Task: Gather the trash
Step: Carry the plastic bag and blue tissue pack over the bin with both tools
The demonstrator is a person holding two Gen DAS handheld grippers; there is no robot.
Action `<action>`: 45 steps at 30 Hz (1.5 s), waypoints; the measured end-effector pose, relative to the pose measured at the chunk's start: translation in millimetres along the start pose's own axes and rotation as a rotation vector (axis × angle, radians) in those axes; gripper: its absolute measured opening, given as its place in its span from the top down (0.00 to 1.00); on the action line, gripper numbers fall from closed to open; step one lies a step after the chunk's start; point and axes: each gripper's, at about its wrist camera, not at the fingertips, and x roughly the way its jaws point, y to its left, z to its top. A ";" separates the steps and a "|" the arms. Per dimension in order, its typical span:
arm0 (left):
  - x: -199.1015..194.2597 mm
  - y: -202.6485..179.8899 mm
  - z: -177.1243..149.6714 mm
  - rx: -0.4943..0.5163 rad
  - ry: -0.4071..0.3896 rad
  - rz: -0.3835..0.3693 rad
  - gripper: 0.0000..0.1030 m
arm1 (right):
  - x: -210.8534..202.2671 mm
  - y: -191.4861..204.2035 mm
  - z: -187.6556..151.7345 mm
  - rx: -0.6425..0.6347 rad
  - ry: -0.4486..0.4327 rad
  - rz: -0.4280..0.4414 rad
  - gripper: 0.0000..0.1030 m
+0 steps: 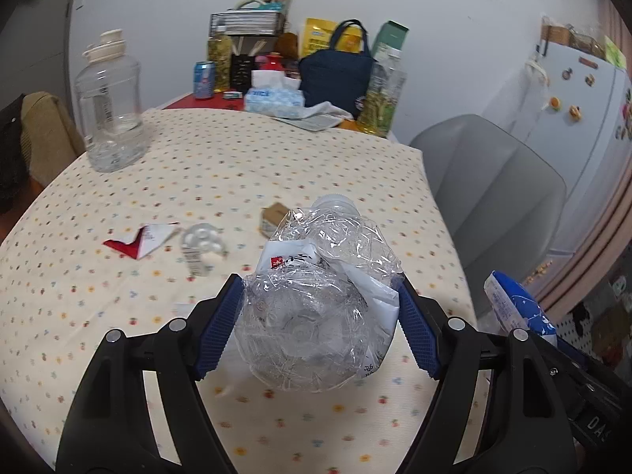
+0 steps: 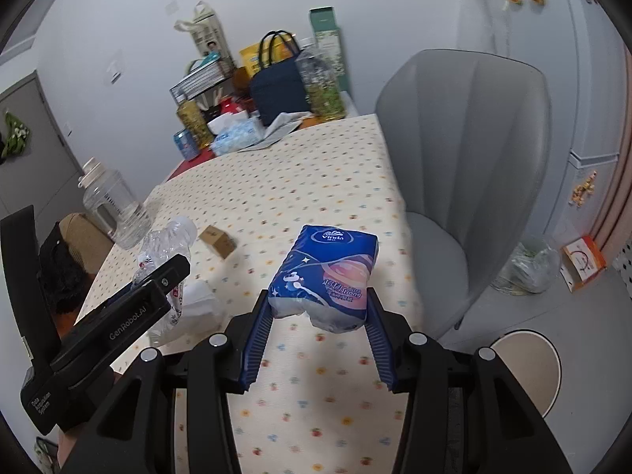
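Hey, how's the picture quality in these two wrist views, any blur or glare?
Left wrist: the crushed bottle in the left gripper is sharp with glints; the small cardboard box behind it is soft. Right wrist: the tissue pack reads clearly, edges curve from fisheye.

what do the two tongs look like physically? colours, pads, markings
Both match: black plastic frames with curved ribs, round silver pins at the pivots, and blue ribbed pads on the fingers. The left tongs body, seen from the right wrist, carries white "GenRobot.AI" lettering plus a small label on its rear block. The right tongs look the same. No cables or sleeves visible.
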 end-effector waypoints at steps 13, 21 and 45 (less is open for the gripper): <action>12.1 -86.5 -13.5 0.131 0.048 -0.086 0.27 | -20.5 -89.8 -7.0 0.140 -0.024 -0.100 0.55; 23.2 -143.1 -28.0 0.213 0.088 -0.135 0.27 | -35.3 -135.4 -13.6 0.216 -0.042 -0.142 0.55; 69.9 -280.1 -89.7 0.453 0.227 -0.214 0.27 | -41.0 -277.3 -52.6 0.460 -0.036 -0.270 0.42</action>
